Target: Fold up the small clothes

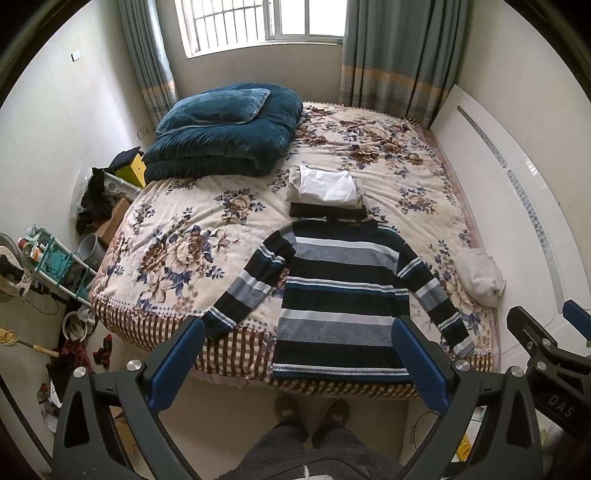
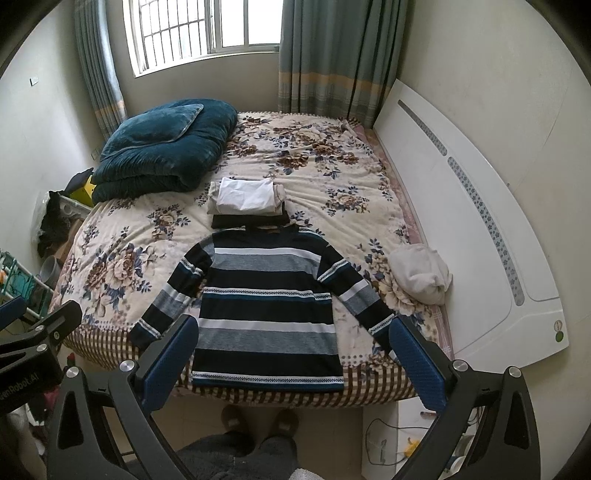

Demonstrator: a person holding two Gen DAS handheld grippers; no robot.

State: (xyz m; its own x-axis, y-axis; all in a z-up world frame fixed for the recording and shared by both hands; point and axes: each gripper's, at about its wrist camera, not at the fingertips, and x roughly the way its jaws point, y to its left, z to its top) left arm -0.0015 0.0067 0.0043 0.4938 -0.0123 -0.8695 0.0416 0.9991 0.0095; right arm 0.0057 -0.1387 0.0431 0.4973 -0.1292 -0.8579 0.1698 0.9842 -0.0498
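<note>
Left wrist: left hand-held gripper [image 1: 299, 365] released, above the striped sweater [image 1: 340, 295] lying flat at the bed [image 1: 177, 236] edge. Risk: hem overhangs, a pull could drag it off.
Right wrist: right hand-held gripper [image 2: 293, 363] released too; a sleeve could bunch unevenly.

Bedroom. Barred window [image 1: 258, 22] admits daylight, flanked by grey-green curtains [image 1: 391, 55]. Walls [image 1: 55, 129] plain, pale. Bed [image 1: 177, 229] carries floral cover; white headboard [image 1: 498, 206] at right. Floor [image 1: 221, 417] tiled, cluttered at left.
</note>
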